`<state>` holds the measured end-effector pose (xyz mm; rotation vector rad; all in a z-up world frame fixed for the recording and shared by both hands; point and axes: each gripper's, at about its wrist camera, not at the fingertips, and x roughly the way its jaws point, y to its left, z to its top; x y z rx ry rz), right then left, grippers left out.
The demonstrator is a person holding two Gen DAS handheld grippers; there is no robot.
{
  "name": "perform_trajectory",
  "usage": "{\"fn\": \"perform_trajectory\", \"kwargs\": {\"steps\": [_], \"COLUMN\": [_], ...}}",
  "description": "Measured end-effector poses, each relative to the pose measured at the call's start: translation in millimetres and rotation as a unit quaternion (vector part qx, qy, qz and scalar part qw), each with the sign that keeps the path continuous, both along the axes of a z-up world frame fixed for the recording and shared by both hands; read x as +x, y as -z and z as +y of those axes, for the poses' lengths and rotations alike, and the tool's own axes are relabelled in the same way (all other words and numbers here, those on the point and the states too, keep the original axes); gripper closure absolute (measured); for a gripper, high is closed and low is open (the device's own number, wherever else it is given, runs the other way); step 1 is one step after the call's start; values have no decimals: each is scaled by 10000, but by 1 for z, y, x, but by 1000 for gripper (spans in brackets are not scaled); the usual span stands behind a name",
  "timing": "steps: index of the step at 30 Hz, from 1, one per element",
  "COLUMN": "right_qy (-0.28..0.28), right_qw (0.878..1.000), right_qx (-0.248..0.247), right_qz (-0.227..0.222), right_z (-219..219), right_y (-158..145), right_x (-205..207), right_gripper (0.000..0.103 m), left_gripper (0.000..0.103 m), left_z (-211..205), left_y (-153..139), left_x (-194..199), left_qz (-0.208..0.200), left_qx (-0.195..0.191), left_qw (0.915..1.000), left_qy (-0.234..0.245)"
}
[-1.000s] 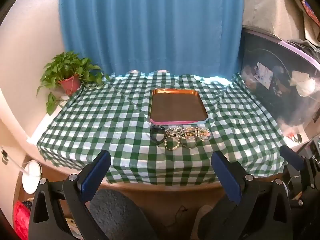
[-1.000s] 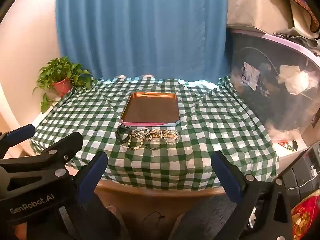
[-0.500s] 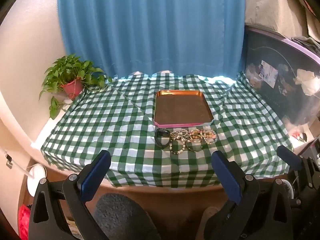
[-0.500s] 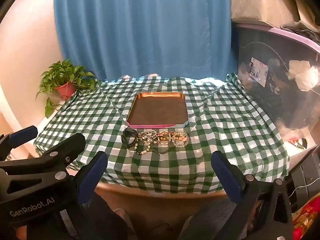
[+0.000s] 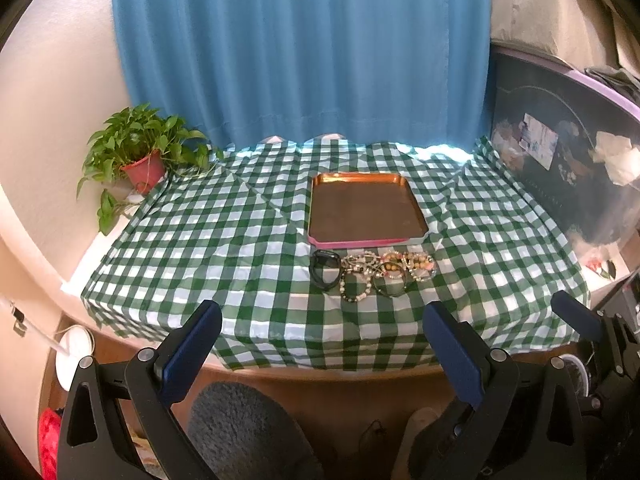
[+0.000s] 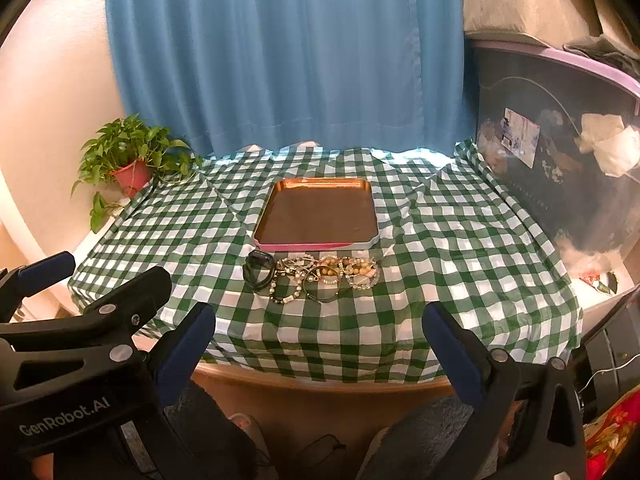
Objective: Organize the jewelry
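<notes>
- Left wrist view: both fingers of the left gripper (image 5: 320, 344) are spread wide, holding and touching nothing, hanging at the near edge of the table, short of the checked cloth (image 5: 224, 240).
- Its blue pads (image 5: 192, 352) show only their inner faces; the black finger bodies are cut off at the bottom of the frame.
- At the far right, one blue-tipped finger of the right gripper (image 5: 576, 316) pokes in; the rest of it is cut off.
- Jewelry (image 5: 374, 274) lies in a tangled row on the cloth, well beyond the pads and slightly right of centre, with a black band (image 5: 326, 274) at its left end; single beaded bracelets are hard to tell apart.
- Just behind the row, touching or nearly so, sits a copper-coloured tray (image 5: 362, 244) with a pink near rim.
- A potted plant (image 5: 140, 152) stands at the far left corner.

- Right wrist view: the right gripper (image 6: 320, 340) is likewise wide apart and grips nothing, hanging at the near table edge.
- The left gripper's fingers (image 6: 132, 300) cross the lower left and hide part of the cloth's near left edge.
- The jewelry (image 6: 316, 276) lies ahead of the pads, a little left of centre, well apart from them, just before the tray (image 6: 316, 246).
</notes>
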<state>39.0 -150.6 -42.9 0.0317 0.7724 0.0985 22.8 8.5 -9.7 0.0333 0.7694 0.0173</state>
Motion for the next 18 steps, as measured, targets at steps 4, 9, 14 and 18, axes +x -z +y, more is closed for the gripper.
{"fn": "perform_trajectory", "kwargs": {"steps": [4, 9, 14, 18], "right_qy": [-33, -36, -22, -30], "right_qw": [10000, 10000, 9999, 9999], "right_qx": [31, 10, -12, -31], "right_qz": [80, 89, 121, 116], "right_z": [3, 2, 4, 1], "right_y": [2, 1, 2, 2], "right_x": [2, 3, 2, 3], "right_gripper": [0, 0, 0, 0], "left_gripper": [3, 3, 3, 3], "left_z": [4, 1, -1, -4], "left_y": [8, 10, 13, 12], "left_x": [-6, -5, -6, -4], "left_qz": [6, 20, 77, 85], "left_qx": [45, 51, 42, 45], "left_qw": [10000, 10000, 10000, 9999], "left_qy": [-37, -37, -34, -42]}}
